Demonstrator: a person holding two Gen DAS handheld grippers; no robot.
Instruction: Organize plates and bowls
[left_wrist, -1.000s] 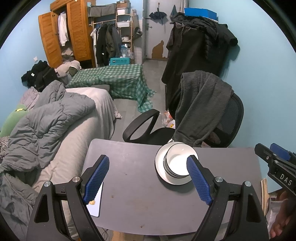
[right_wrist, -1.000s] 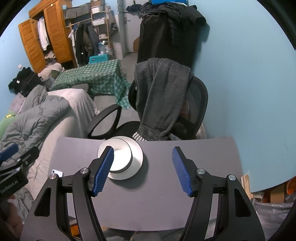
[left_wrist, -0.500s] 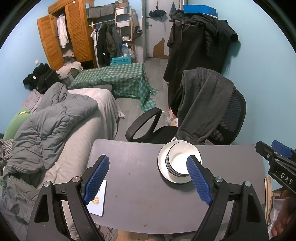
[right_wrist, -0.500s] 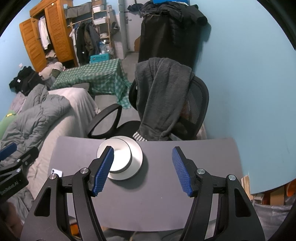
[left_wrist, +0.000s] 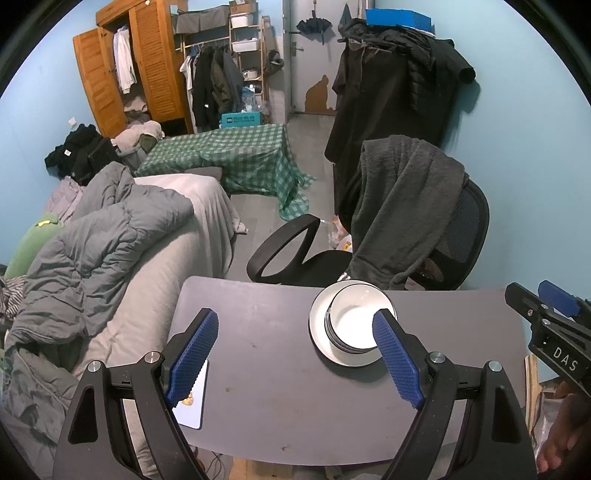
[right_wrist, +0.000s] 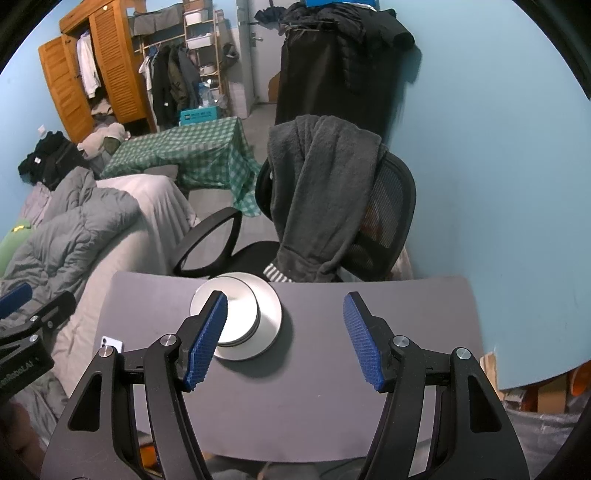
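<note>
- Since a second ago the left-wrist view has slid slightly: the plate (left_wrist: 320, 330) now sits a touch further right and higher in it; the right-wrist view is unchanged.
- One round white plate rests on the far half of the grey table (left_wrist: 280, 387), near the chair-side edge; stacked bowls (left_wrist: 354, 325) stand on it, white inside with dark rims, their count unclear.
- The top bowl looks empty.
- Left tool (left_wrist: 295, 363) hovers over the table, its two blue ribbed pads (left_wrist: 192, 356) spread wide, gripping nothing.
- Right tool (right_wrist: 286, 339) hangs likewise, jaws wide apart and empty, its left pad overlapping the bowls in its own view.
- One white phone (left_wrist: 192, 398) lies flat at the table's left edge.
- One black mesh chair (left_wrist: 458, 236) behind the table carries a fuzzy grey garment (left_wrist: 399, 206).
</note>
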